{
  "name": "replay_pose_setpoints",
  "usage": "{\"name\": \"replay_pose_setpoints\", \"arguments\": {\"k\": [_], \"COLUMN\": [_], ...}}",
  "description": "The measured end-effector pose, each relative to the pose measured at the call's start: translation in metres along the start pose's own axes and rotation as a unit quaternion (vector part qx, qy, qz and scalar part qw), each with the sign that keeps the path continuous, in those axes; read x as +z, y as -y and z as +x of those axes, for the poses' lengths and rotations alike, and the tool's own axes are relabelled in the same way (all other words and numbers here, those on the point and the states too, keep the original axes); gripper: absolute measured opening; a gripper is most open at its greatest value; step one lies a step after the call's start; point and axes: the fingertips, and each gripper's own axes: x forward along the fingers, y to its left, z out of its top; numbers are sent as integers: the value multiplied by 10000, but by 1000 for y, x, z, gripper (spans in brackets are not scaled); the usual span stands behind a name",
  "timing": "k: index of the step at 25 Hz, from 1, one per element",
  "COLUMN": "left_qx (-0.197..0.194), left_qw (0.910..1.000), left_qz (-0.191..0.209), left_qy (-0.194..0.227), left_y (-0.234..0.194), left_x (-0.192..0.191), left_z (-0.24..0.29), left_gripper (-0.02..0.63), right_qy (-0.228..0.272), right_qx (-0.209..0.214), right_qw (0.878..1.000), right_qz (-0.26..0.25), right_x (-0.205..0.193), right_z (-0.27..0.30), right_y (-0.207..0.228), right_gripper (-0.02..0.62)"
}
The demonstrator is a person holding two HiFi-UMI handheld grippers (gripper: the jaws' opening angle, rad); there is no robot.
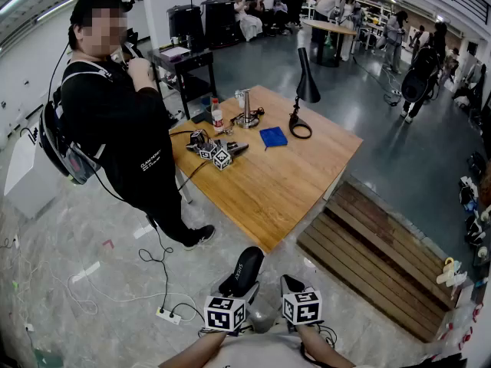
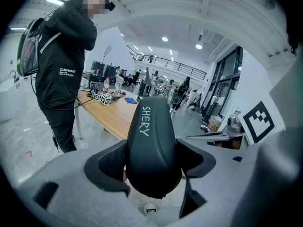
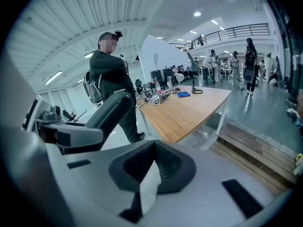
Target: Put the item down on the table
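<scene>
A black, elongated rounded item (image 1: pixel 244 268) printed "SHERY" stands between the jaws of my left gripper (image 1: pixel 236 288), which is shut on its lower end. In the left gripper view the item (image 2: pixel 151 141) fills the middle, with the dark pads pressing on both of its sides at my left gripper (image 2: pixel 151 167). My right gripper (image 1: pixel 295 288) is close beside it on the right, and its jaws (image 3: pixel 150 174) stand together with nothing in them. The item (image 3: pixel 110 110) shows at the left of the right gripper view. The wooden table (image 1: pixel 268 182) lies some way ahead; both grippers are over the floor.
A person in black (image 1: pixel 123 121) stands at the table's left side. On the table are another pair of marker-cube grippers (image 1: pixel 219 153), a bottle (image 1: pixel 217 116), a blue cloth (image 1: pixel 273 136) and a black desk lamp (image 1: pixel 305 90). A wooden platform (image 1: pixel 376 259) lies at the right. Cables and a power strip (image 1: pixel 169 314) are on the floor.
</scene>
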Motion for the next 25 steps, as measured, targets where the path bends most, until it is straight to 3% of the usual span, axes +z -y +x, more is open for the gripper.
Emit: {"name": "replay_pose_setpoints", "arguments": {"k": [17,25], "left_qx": [42,174], "left_qw": [10000,9998], "left_qz": [-35,-78], "left_qy": [-76,-79], "left_y": [-28,-34], "left_x": [16,65], "left_z": [39,112], "left_gripper": [334,334], "right_qy": [-96,-169], "right_qx": [80,271], "right_qw": [9999,9994], "right_qz": [72,-112], "right_x": [15,70], "right_z": [47,98], "right_y": [8,61], "right_gripper": [3,3]}}
